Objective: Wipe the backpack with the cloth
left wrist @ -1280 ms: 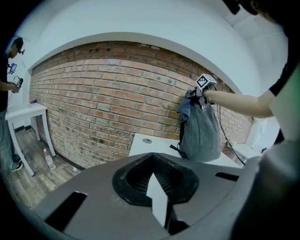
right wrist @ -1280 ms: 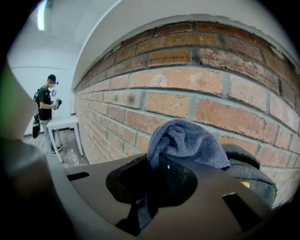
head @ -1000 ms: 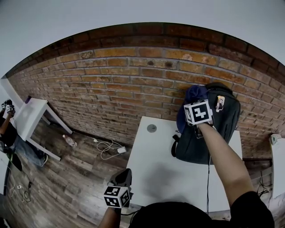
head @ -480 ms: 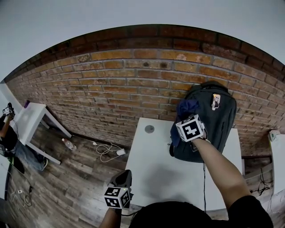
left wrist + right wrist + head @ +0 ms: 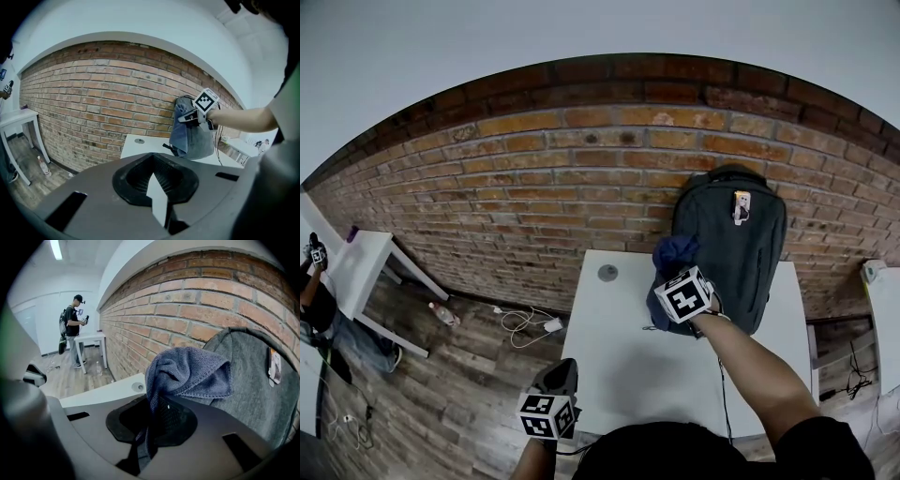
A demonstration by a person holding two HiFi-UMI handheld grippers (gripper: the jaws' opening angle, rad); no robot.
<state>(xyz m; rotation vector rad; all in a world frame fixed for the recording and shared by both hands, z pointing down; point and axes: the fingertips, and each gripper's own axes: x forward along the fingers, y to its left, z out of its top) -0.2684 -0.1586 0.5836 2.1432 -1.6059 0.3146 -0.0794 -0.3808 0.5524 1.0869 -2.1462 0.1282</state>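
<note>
I am pinching the blue microfibre cloth (image 5: 673,255) in the jaws of my right hand-held gripper (image 5: 149,425). It is bunching up above them and pressing against the lower left front of the backpack (image 5: 741,244). The dark grey backpack is standing upright at the back right of the white bench (image 5: 628,347), leaning against the brick wall (image 5: 534,197), with a small tag (image 5: 739,206) hanging near its top.

Left gripper (image 5: 157,190) sits low in frame. We read its jaws as together, with nothing between them. Beyond it, a white table (image 5: 135,147) stands against a brick wall (image 5: 103,98). A grey backpack (image 5: 204,140) stands upright on the table. The right gripper (image 5: 183,118) holds a blue cloth (image 5: 179,133) against the backpack's left side.
</note>
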